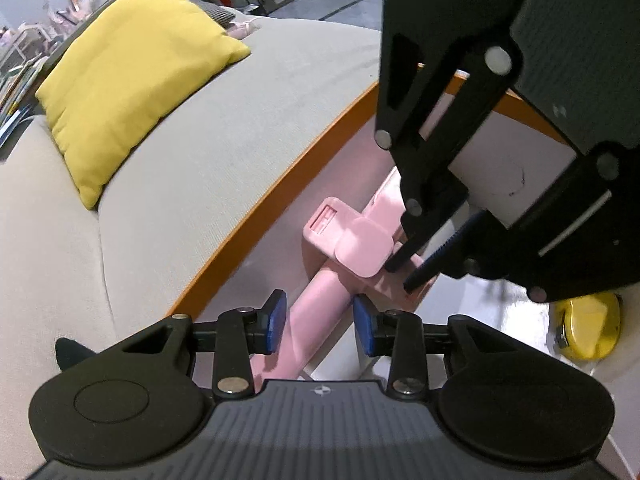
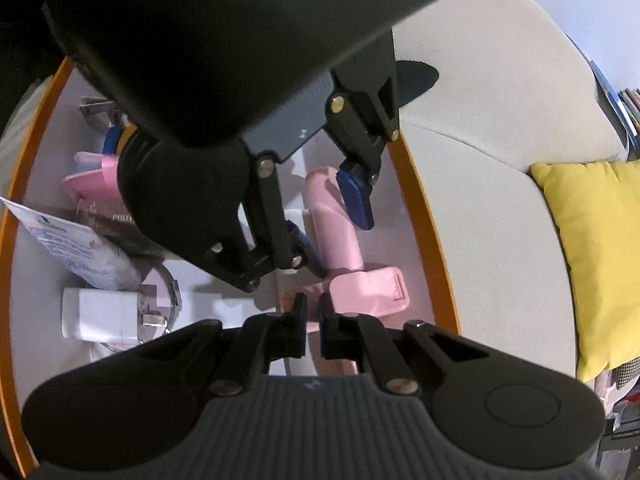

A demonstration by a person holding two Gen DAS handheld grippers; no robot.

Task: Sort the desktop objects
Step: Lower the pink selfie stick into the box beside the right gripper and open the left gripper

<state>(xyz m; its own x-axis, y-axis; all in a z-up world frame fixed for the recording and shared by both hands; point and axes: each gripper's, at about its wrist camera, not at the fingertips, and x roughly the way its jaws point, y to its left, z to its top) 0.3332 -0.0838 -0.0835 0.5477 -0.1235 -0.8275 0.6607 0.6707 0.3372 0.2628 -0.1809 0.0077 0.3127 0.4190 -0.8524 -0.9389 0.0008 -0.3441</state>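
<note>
A pink phone stand (image 1: 352, 248) with a round tube arm lies on the white tray (image 1: 280, 240) with an orange rim. My left gripper (image 1: 320, 322) is open, its blue pads either side of the pink tube, not pressing it. My right gripper (image 2: 313, 322) is nearly closed on a thin pink part of the stand (image 2: 368, 284). In the left wrist view the right gripper (image 1: 408, 276) comes down from the upper right onto the stand. In the right wrist view the left gripper (image 2: 336, 232) straddles the pink tube from above.
The tray (image 2: 420, 200) rests on a grey sofa (image 1: 200, 160) with a yellow cushion (image 1: 132, 80). In the tray lie a white charger (image 2: 100, 314), a white tube (image 2: 80, 248), a pink dish (image 2: 92, 180) and a yellow tape measure (image 1: 588, 328).
</note>
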